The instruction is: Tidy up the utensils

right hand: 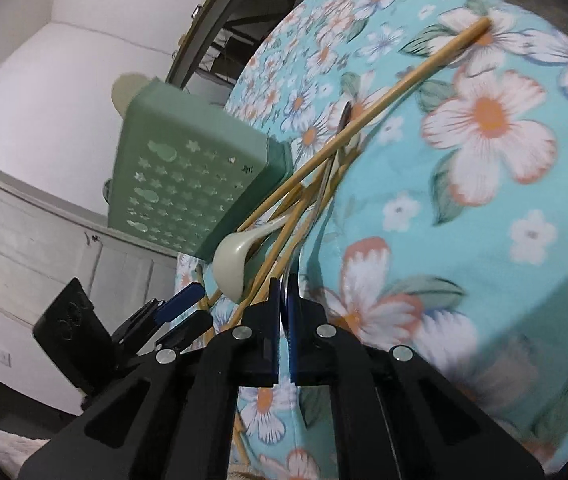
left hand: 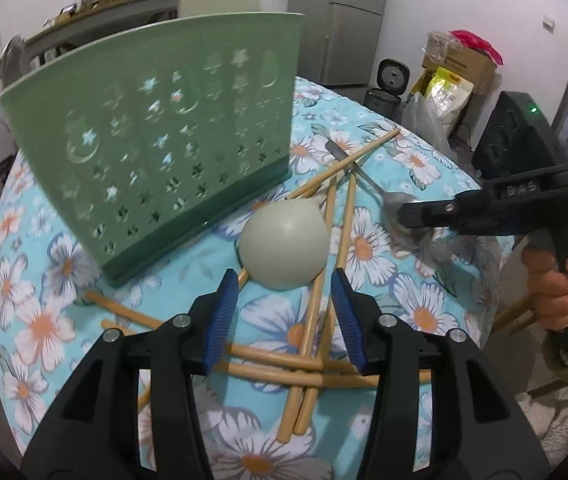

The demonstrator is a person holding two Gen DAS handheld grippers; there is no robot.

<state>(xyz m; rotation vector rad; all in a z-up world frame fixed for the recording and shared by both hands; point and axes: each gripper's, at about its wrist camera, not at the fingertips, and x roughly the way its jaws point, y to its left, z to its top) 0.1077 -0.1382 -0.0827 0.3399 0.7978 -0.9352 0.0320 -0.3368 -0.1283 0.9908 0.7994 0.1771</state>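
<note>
A green utensil holder (left hand: 155,140) (right hand: 187,184) with star cut-outs stands on the floral tablecloth (left hand: 424,312). In front of it lie a pale ceramic spoon (left hand: 284,252) (right hand: 231,264) and several crossed wooden chopsticks (left hand: 316,320) (right hand: 404,80). My left gripper (left hand: 284,280) (right hand: 181,306) hovers open just short of the pale spoon's bowl, its blue pads touching nothing. To the right, my right gripper (left hand: 408,216) (right hand: 285,284) is shut on the bowl end of a metal spoon (left hand: 394,200) (right hand: 324,184), whose handle runs under a chopstick.
A person's hand (left hand: 564,280) grips the right tool beyond the table's right edge. Behind the table stand a grey fridge (left hand: 344,20), a rice cooker (left hand: 392,76), a cardboard box (left hand: 468,60) and a black speaker (left hand: 516,128).
</note>
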